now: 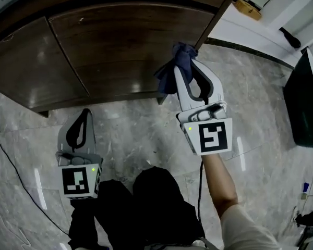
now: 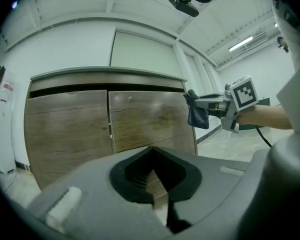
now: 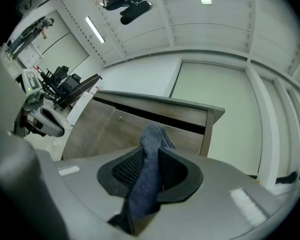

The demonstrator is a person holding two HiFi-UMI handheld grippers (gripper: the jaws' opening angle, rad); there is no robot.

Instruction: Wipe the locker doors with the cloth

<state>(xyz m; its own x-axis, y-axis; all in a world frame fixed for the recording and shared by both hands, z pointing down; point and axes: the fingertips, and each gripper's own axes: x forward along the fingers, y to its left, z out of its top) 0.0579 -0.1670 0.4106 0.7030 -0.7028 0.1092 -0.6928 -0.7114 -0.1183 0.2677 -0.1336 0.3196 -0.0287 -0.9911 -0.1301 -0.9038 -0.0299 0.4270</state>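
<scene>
A low brown wooden locker has two doors, the left door (image 1: 36, 61) and the right door (image 1: 130, 46), also seen ahead in the left gripper view (image 2: 150, 119). My right gripper (image 1: 183, 61) is shut on a dark blue cloth (image 1: 171, 73), which bunches out past the fingertips close to the right door's right edge. Whether the cloth touches the wood I cannot tell. In the right gripper view the cloth (image 3: 150, 169) fills the gap between the jaws. My left gripper (image 1: 85, 112) is lower left, in front of the locker, shut (image 2: 152, 176) and holding nothing.
The floor is grey marble-look tile (image 1: 146, 134). A black cable (image 1: 15, 176) runs along the left. A dark panel (image 1: 305, 103) stands at the right. The person's dark trousers (image 1: 146, 207) are below. A white unit (image 2: 1, 129) stands left of the locker.
</scene>
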